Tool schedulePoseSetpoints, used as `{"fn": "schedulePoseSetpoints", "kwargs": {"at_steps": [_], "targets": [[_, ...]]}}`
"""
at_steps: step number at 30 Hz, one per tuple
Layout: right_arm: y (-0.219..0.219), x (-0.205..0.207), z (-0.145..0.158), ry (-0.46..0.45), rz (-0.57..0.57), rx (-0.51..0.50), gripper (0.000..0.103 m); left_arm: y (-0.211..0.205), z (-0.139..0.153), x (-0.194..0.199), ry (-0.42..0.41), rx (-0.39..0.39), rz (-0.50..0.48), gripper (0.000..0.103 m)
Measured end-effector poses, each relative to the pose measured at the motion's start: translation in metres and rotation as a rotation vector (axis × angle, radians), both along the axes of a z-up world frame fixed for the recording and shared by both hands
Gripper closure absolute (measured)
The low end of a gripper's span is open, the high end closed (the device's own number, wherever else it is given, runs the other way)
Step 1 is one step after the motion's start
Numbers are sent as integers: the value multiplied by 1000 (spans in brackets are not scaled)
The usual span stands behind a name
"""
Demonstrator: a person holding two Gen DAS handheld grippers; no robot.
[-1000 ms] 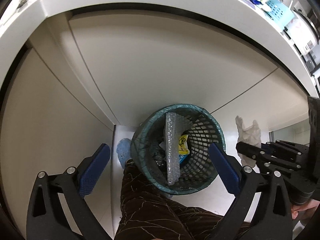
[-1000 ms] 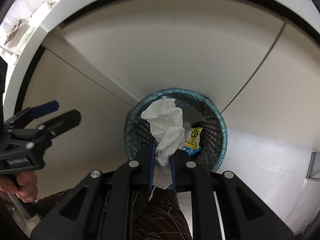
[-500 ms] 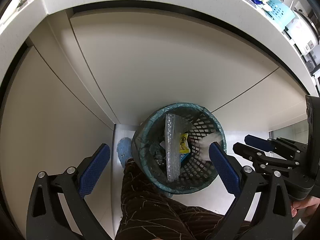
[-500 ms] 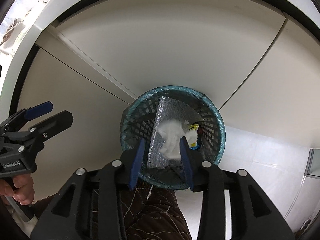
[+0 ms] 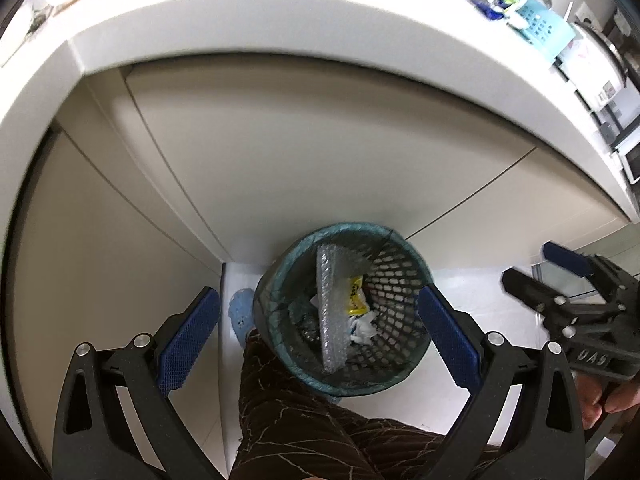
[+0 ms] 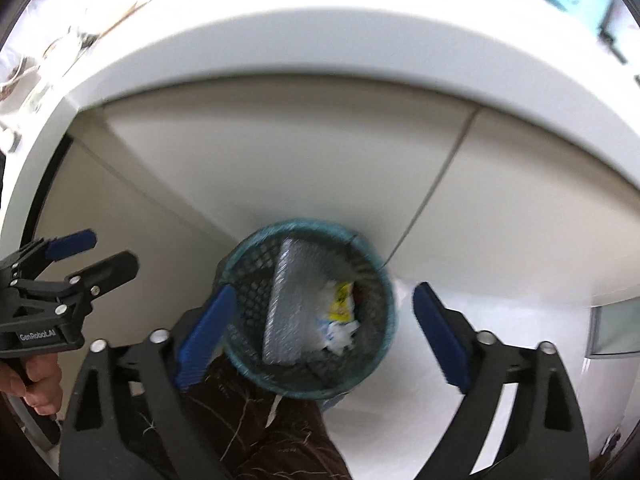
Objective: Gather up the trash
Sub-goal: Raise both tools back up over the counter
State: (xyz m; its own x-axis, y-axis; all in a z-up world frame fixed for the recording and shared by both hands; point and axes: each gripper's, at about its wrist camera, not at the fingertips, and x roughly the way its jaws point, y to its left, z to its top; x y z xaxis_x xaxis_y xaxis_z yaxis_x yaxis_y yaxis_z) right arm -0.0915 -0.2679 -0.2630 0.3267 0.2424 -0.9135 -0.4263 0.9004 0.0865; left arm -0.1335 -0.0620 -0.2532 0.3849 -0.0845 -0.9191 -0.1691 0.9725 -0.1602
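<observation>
A white surface (image 5: pixel 280 36) arcs across the top of both views, with pale cabinet doors (image 5: pixel 320 152) under it filling the middle. On the surface at the upper right of the left wrist view stands a light blue holder (image 5: pixel 544 28) with small items in it, too small to tell apart.

Low in the centre of each frame, on the white floor (image 5: pixel 480 280) against the cabinets, stands the teal mesh trash basket (image 5: pixel 280 296). Inside it a sheet of bubble wrap (image 5: pixel 330 308) leans upright, with a yellow wrapper (image 5: pixel 354 300) to its right and a crumpled white tissue (image 5: pixel 364 330) lying below that at the bottom.

The left tool (image 5: pixel 320 336) hangs above the basket, released wide, with nothing between its blue pads (image 5: pixel 188 344). The right tool (image 6: pixel 320 332) is also above the basket; its jaws are opening, with nothing held between them.

A leg in brown patterned trousers (image 5: pixel 304 420) fills the bottom centre, and a blue slipper (image 5: pixel 240 316) shows just left of the basket.
</observation>
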Motion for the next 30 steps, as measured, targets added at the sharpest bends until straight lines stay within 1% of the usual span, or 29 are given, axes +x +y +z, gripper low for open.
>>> {"fn": "schedulePoseSetpoints", "kwargs": {"at_steps": [2,6,11,14,16,18,21,24,30], "targets": [[-10,1,18,-45,-30,6,9,-1,9,1,-7,-6,-10,6],[-25,2,55,-152,-84,13,9,-4,33,4,-49,1,-25,6],[-37,13,102,-223,-122,43,9,-3,64,12,-103,-14,-23,6],[-40,16,128,-273,-128,42,9,-2,85,18,-137,2,-15,6],[-43,18,143,-312,-143,45,9,-1,92,23,-153,11,-5,6],[-45,30,158,-326,-160,55,9,1,102,30,-158,10,0,6],[-47,37,172,-337,-168,70,9,3,117,38,-174,2,6,6],[-48,45,180,-350,-175,83,9,3,132,46,-206,1,5,6],[-55,66,196,-364,-210,101,9,3,157,70,-234,6,-2,6]]}}
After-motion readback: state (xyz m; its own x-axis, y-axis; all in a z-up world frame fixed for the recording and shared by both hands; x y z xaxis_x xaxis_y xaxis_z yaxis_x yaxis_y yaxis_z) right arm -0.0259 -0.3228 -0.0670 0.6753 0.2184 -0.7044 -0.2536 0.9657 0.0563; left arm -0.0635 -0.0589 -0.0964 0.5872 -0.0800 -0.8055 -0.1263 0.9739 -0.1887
